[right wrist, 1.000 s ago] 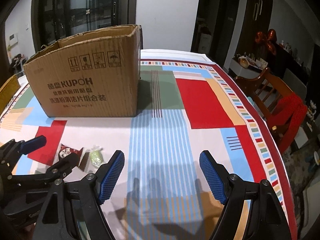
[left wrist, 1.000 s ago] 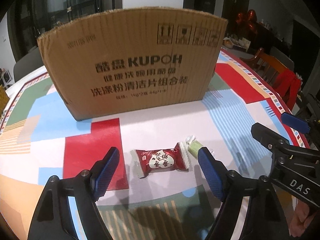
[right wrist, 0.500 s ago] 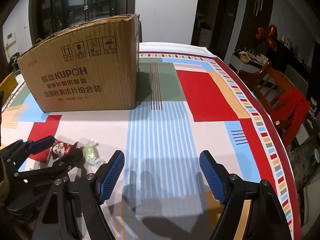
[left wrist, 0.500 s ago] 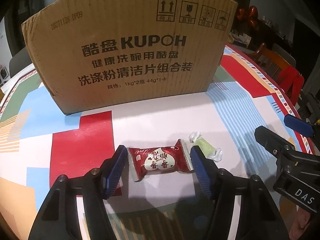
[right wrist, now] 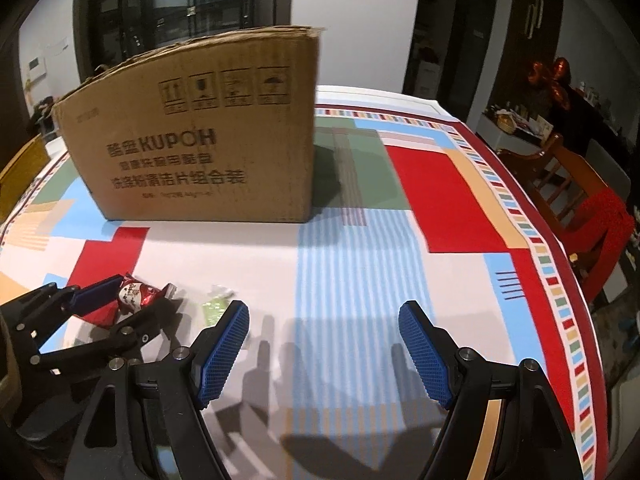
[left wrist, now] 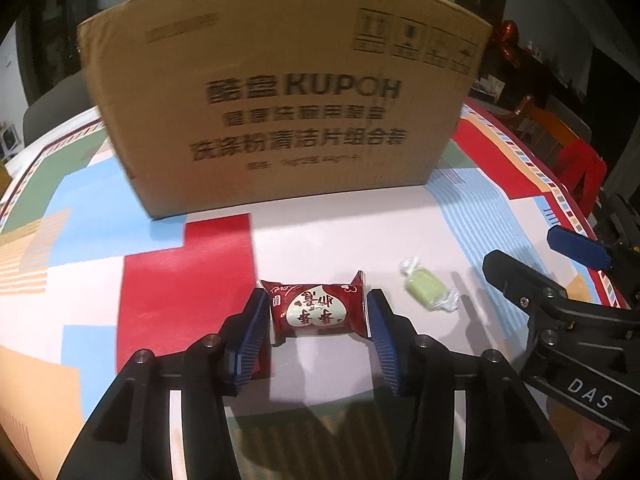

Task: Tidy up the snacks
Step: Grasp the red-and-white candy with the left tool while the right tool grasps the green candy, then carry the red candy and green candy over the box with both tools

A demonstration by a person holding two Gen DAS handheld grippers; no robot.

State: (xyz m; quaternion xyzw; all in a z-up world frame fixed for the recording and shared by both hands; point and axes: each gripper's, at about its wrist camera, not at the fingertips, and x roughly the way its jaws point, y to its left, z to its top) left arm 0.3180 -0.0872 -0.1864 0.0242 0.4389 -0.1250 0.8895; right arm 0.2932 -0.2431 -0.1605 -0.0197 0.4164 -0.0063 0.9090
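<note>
Now the left gripper (left wrist: 318,320) is closing its jaws around the red snack packet (left wrist: 317,312), whose crimped ends sit at the blue pads; light and crinkly, it is best pinched across its padded middle. Just right lies one green candy (left wrist: 427,289); one cardboard box (left wrist: 288,92) stands beyond, while the right gripper (right wrist: 323,354) hangs wide and empty.

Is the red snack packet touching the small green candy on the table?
Apart. In the left wrist view a strip of bare tablecloth shows between the red snack packet and the green candy; the left gripper finger stands between them.
</note>
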